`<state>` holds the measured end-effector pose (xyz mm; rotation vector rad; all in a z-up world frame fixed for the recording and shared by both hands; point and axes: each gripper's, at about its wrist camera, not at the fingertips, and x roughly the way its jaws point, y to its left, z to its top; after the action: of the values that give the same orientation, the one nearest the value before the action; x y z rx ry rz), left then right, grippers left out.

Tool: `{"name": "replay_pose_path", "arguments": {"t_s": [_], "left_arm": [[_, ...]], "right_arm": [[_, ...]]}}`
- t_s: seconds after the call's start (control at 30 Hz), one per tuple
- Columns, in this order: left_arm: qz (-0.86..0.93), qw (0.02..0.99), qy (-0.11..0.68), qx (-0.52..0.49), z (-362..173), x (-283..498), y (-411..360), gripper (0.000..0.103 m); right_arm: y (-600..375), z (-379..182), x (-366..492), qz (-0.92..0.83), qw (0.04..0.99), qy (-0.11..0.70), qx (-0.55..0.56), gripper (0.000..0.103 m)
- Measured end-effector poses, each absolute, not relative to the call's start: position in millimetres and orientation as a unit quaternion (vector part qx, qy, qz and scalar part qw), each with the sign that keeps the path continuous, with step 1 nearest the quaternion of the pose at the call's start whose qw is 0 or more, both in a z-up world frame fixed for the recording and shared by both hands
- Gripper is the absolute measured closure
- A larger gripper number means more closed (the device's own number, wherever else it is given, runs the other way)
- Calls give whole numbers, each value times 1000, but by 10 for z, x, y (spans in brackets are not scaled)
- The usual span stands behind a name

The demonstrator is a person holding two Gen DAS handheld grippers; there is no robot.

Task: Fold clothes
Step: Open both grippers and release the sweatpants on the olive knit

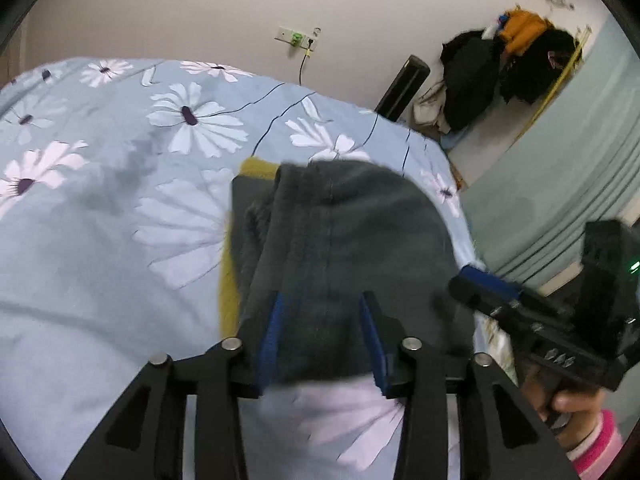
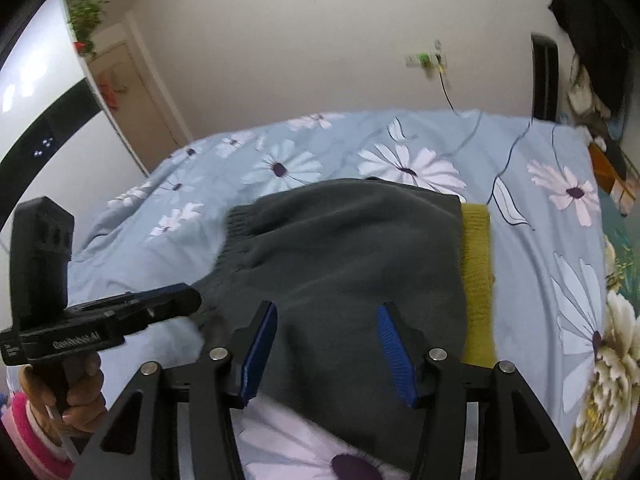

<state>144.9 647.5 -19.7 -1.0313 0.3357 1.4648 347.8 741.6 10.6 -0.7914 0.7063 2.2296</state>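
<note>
A folded dark grey knit garment (image 1: 344, 248) lies on the bed, on top of a mustard yellow garment (image 1: 256, 168) whose edge sticks out. In the right wrist view the grey garment (image 2: 352, 248) has the yellow one (image 2: 478, 280) along its right side. My left gripper (image 1: 322, 304) is open, its blue-padded fingers just above the garment's near edge, holding nothing. My right gripper (image 2: 328, 312) is open over the same near edge. Each gripper shows in the other's view: the right gripper (image 1: 472, 286) at the garment's right, the left gripper (image 2: 192, 300) at its left.
The bed has a light blue cover with white daisies (image 1: 100, 216). A pile of dark and orange clothes (image 1: 508, 64) lies by the wall on the right. A wall socket with a cable (image 1: 298, 38) is behind the bed. A door (image 2: 132, 92) is at the far left.
</note>
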Motion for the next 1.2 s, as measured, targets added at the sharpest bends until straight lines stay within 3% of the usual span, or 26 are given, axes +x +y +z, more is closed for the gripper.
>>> {"name": "replay_pose_path", "arguments": {"t_s": [0.23,0.47,0.63,0.83,0.97,1.2], "left_arm": [[681,562,230,-408,-496,1776,6233,62],[693,543,246,-404,-774,1940,6244,59],[692,540,228,-422,-839,1869,6228,45],[693,532,211,-438,-891,1796,6193,41],[693,533,203,-442,-898,1760,6170,33],[683,537,199,-453,-940,1689,6211,30]], "right_arm": [[6909,-219,3539,838,340,296,-308,46],[6869,-633,3610,785,407,357,-303,46],[6890,-806,3578,764,437,361,-309,45],[6818,-859,3552,760,443,368,-301,40],[6810,-852,3606,747,455,386,-295,38],[6811,-801,3633,733,476,375,-311,33]]}}
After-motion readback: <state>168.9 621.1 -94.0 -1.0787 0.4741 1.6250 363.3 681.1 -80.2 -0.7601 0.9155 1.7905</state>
